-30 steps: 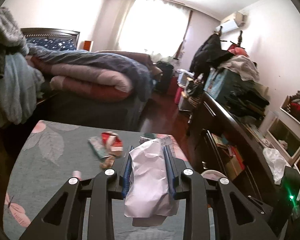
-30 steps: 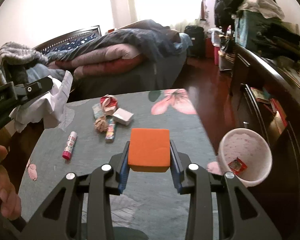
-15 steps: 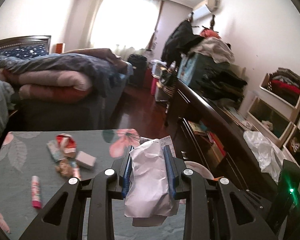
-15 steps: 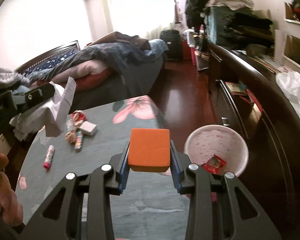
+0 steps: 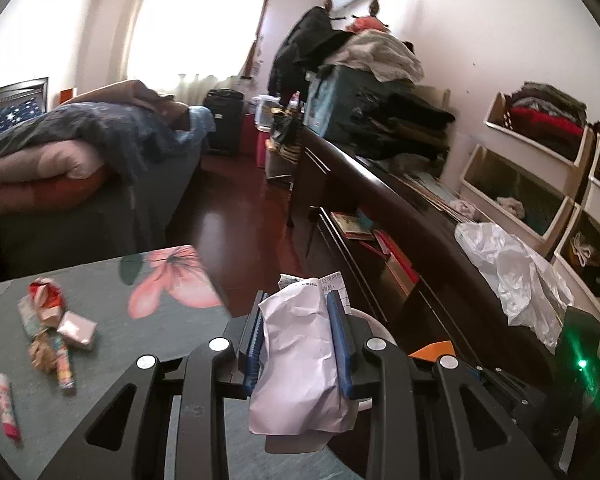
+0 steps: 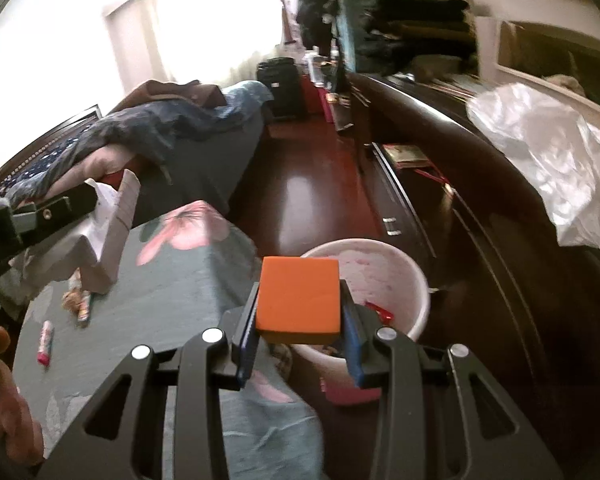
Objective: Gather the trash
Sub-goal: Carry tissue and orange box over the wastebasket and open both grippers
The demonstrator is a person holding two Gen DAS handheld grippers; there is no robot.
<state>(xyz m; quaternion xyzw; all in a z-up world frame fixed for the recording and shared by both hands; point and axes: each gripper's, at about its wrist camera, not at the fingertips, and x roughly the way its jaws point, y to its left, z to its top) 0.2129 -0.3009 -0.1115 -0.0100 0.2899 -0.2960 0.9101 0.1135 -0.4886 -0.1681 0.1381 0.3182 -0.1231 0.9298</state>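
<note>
With wrappers point(image 5: 50, 334) and a pink stick point(image 5: 7, 412) uncollected on the table point(image 5: 140, 344), the left gripper point(image 5: 298, 344) clamps crumpled paper point(image 5: 300, 364), the right gripper point(image 6: 298, 320) clamps an orange block point(image 6: 298, 298), nearing the bin point(image 6: 396, 268), which already holds a red scrap.

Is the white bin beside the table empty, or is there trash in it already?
Not empty. The white bin stands upright and open, with a red wrapper lying inside. The orange block in the right gripper hides part of its inside.
</note>
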